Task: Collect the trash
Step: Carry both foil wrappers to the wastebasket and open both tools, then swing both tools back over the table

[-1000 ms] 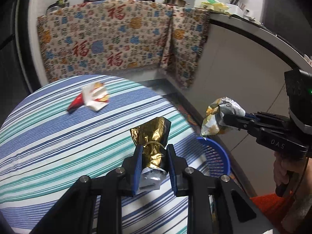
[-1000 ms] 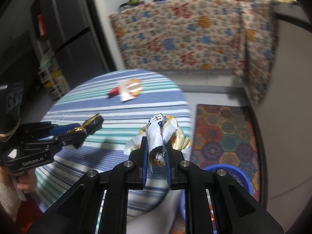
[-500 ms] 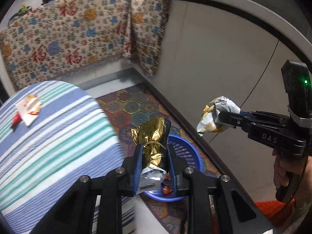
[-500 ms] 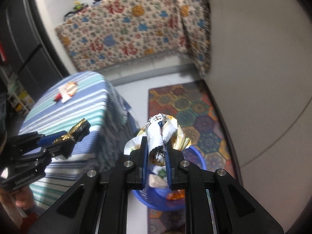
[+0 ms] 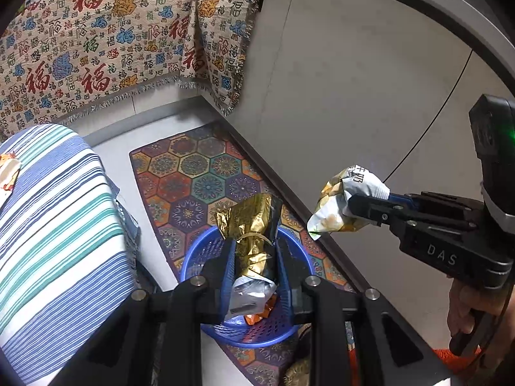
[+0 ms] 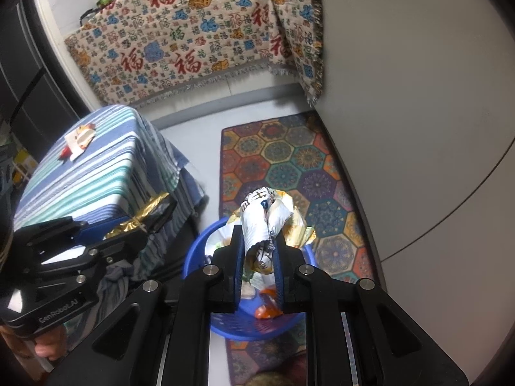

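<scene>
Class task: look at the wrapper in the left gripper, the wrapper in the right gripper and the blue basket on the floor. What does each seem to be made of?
Gold wrapper: likely metallised foil film; shiny, sharply creased, silver inside.
White and yellow wrapper: probably printed plastic film; glossy, crumpled, with printed characters.
Blue basket: apparently moulded plastic; smooth rim, walls pierced with regular holes.

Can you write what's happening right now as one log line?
left hand-held gripper: holds gold wrapper | right hand-held gripper: holds white wrapper | both over blue basket
</scene>
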